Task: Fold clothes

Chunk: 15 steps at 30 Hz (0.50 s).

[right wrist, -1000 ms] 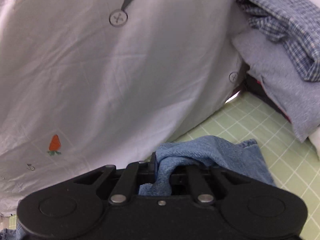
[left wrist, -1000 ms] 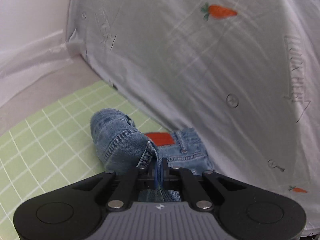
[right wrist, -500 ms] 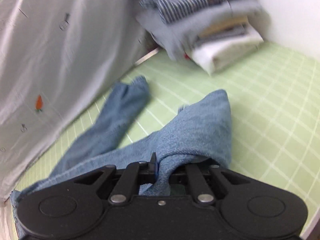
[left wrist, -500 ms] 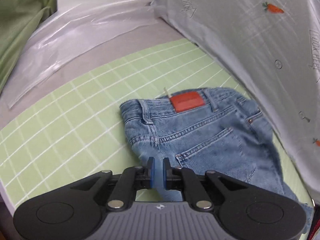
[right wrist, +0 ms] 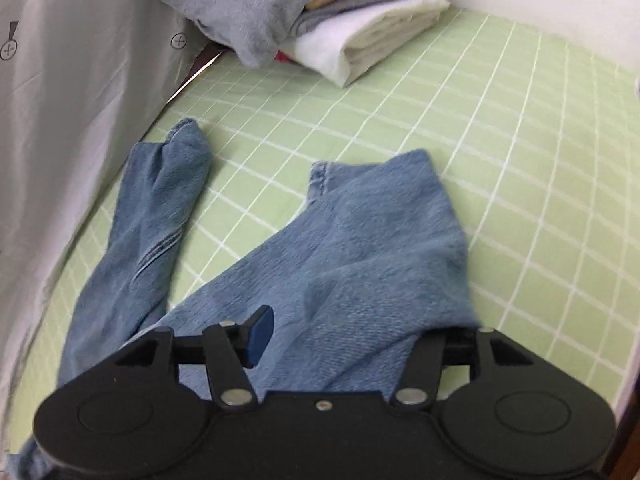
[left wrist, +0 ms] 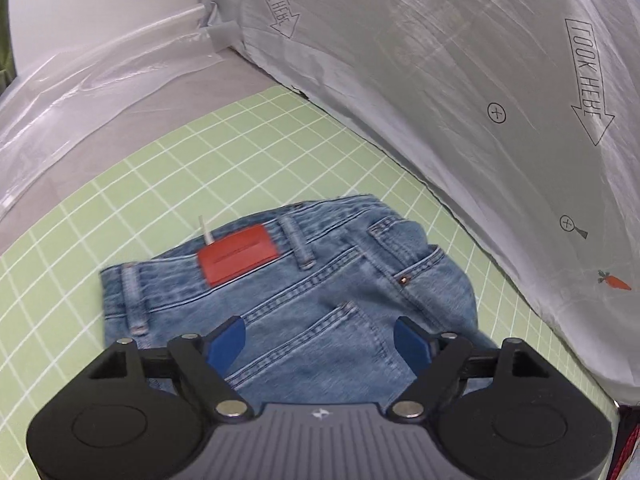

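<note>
Now that both sets of jaws have sprung wide and let go, the jeans [left wrist: 340, 312] lie spread on the green worktop [right wrist: 500, 140], legs apart, beneath left gripper [left wrist: 320, 344] and right gripper [right wrist: 360, 344], seemingly ready for folding.

Makeshift recording booth; printed plastic sheeting [left wrist: 460, 92] walls a gridded mat [right wrist: 500, 128].

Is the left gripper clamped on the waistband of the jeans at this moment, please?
No, the left gripper has its jaws spread wide above the jeans, which lie flat on the green grid mat.
</note>
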{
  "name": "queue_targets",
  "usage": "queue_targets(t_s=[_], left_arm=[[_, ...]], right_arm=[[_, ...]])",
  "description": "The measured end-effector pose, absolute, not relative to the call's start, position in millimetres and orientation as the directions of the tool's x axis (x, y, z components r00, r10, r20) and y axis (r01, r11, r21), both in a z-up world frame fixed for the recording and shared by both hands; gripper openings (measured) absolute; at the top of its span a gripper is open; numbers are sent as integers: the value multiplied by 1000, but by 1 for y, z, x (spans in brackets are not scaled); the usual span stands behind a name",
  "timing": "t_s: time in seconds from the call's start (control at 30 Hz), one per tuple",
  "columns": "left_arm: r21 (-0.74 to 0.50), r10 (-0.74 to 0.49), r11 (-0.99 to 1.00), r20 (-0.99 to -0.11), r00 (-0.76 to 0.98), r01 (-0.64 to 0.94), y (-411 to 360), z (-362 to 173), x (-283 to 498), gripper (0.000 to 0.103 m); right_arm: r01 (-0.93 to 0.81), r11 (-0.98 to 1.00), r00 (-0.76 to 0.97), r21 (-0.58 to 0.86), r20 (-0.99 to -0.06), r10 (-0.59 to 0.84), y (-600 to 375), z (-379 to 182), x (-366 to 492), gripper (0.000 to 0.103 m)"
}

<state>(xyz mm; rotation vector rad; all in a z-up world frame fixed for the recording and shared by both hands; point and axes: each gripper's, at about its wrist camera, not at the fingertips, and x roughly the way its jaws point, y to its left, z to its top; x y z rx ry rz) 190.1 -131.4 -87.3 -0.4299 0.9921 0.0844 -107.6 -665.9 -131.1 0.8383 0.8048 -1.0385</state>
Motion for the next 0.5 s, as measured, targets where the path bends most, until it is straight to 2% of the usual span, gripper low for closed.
queue_targets(t_s=[0.1, 0.17, 0.3, 0.5], left_arm=[[-297, -126, 921, -839, 529, -252, -150, -98, 223, 85], [-283, -122, 927, -847, 517, -245, -161, -106, 241, 86], [-277, -122, 925, -865, 486, -260, -166, -120, 251, 90], [-267, -123, 921, -890, 440, -283, -173, -140, 267, 94]], right_arm=[[956, 293, 192, 33, -822, -536, -654, -113, -97, 59], [952, 303, 158, -37, -790, -592, -650, -108, -90, 63], [935, 315, 95, -164, -740, -666, -652, -102, -75, 63], [956, 247, 62, -158, -714, -697, -673, -87, -69, 63]])
